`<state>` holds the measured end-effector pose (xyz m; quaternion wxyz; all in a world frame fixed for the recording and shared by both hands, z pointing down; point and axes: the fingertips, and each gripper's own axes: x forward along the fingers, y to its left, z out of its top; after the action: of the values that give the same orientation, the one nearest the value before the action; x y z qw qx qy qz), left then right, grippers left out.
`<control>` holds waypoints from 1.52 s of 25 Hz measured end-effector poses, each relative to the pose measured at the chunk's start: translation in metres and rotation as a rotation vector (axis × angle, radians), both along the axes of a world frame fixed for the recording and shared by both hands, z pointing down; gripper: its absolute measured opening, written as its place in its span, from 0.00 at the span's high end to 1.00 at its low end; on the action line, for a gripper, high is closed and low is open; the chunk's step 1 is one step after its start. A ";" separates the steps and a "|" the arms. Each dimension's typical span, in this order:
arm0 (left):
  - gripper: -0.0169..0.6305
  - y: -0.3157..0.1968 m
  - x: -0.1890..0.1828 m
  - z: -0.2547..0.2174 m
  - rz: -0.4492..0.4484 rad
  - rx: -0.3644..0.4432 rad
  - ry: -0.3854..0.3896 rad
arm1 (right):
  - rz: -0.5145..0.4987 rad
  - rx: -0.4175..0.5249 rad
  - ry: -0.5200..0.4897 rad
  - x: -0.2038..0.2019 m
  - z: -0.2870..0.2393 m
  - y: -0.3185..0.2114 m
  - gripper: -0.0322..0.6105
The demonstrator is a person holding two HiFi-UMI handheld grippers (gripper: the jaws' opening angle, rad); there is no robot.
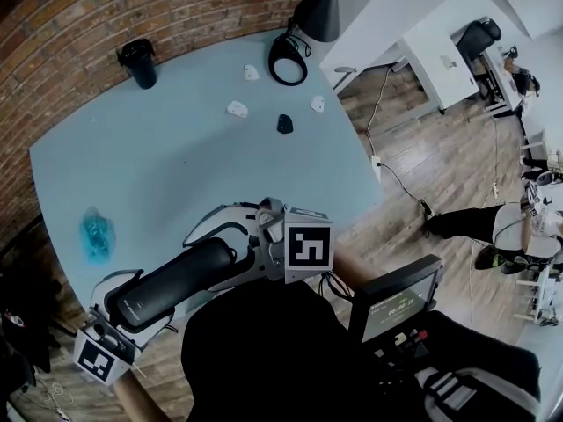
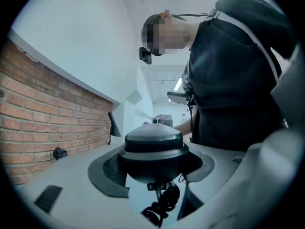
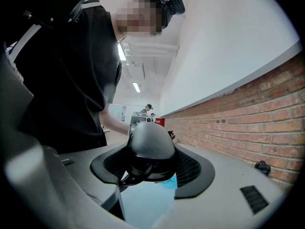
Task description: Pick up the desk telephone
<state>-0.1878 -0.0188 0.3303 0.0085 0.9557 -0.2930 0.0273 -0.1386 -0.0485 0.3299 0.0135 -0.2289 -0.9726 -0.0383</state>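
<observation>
A black telephone handset (image 1: 176,281) hangs above the near edge of the pale blue table (image 1: 176,161), carried by both grippers. My left gripper (image 1: 151,299) is shut on its lower left end, my right gripper (image 1: 217,253) on its upper right end. In the left gripper view (image 2: 152,171) the handset's rounded end (image 2: 153,149) fills the gap between the jaws, with the coiled cord (image 2: 162,206) below. The right gripper view (image 3: 150,170) shows the other end (image 3: 151,144) the same way. The telephone base (image 1: 398,306) with its lit display sits at the lower right, off the table.
On the far part of the table stand a black cup (image 1: 138,62), a black lamp (image 1: 318,7) with a ring base (image 1: 288,60), small white items (image 1: 237,109), a small black item (image 1: 284,123) and a blue object (image 1: 96,233). A brick wall (image 1: 106,16) runs behind.
</observation>
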 end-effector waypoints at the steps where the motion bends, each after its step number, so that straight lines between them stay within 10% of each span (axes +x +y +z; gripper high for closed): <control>1: 0.49 0.000 0.000 0.001 0.000 -0.002 0.001 | -0.001 0.000 0.003 0.000 0.001 0.000 0.53; 38: 0.49 0.003 0.002 0.020 0.005 -0.026 -0.032 | -0.004 0.015 0.075 0.000 0.023 0.003 0.53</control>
<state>-0.1859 -0.0162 0.3502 0.0161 0.9556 -0.2906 0.0464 -0.1387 -0.0452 0.3532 0.0515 -0.2321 -0.9706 -0.0370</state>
